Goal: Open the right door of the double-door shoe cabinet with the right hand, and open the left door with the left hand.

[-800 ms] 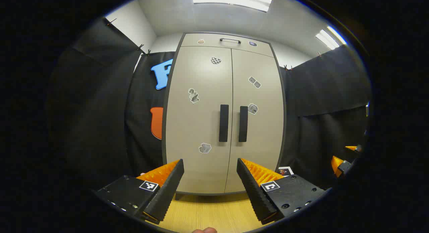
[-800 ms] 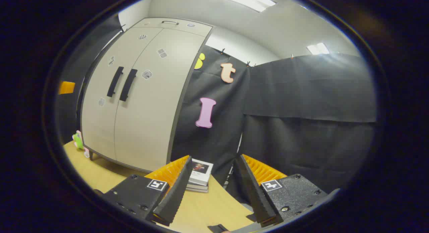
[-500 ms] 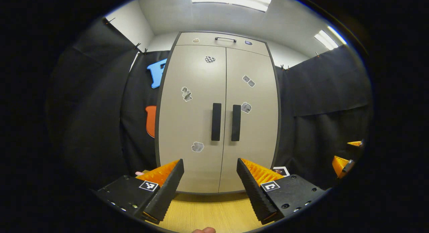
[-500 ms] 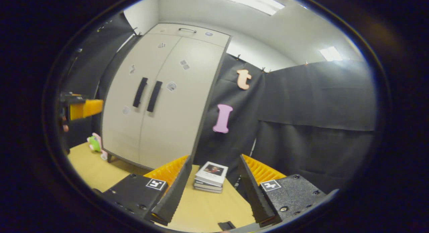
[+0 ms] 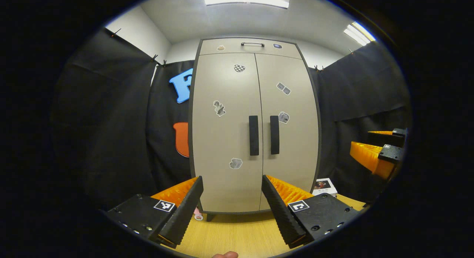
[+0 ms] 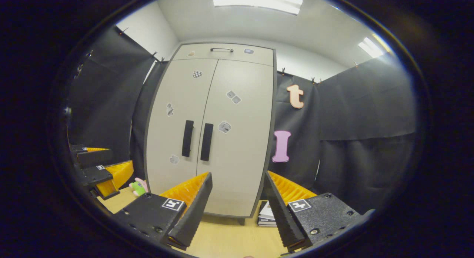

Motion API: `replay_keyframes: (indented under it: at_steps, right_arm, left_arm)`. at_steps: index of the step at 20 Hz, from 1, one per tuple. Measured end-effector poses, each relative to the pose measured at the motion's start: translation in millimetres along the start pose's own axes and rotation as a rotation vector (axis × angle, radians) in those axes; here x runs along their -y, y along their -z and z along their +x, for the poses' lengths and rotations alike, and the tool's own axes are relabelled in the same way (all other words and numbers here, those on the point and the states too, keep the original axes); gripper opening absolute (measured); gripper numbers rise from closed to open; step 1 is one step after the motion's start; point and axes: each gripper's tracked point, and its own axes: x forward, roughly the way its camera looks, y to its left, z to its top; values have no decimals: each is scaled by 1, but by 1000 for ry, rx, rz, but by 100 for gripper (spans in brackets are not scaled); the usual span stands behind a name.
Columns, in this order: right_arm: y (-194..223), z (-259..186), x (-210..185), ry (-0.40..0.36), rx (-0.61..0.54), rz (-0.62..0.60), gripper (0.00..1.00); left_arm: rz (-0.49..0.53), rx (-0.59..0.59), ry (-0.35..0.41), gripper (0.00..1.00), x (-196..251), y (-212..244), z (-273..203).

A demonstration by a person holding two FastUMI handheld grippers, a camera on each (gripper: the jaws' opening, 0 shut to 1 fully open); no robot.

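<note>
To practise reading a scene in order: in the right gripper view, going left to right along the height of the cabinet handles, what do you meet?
Left tool → left door handle → right door handle → grey sticker → black cloth wall.

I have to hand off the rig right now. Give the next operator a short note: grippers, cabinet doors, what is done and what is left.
Left gripper: open, holding nothing, facing the cabinet from a distance.
Right gripper: open, holding nothing, also short of the cabinet.
Both doors are shut. Right door handle and left door handle stand side by side at the centre seam, untouched.
Done: nothing opened.
Left: right gripper pulls the right door open, then left gripper the left door.
</note>
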Motion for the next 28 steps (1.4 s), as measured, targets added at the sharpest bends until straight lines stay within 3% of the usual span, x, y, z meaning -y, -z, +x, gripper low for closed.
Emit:
replay_keyframes:
  at_steps: [17,24,28]
  right_arm:
    - [0,-2,-25,-15,-9,21,87]
    - [-18,61,-54,-55,-20,32,88]
    - [-23,115,-71,-66,-57,103,87]
  left_arm:
    - [-3,20,10,95,-11,-8,0]
    - [-13,12,18,95,-16,-3,-13]
    - [-23,-1,20,95,-21,4,-23]
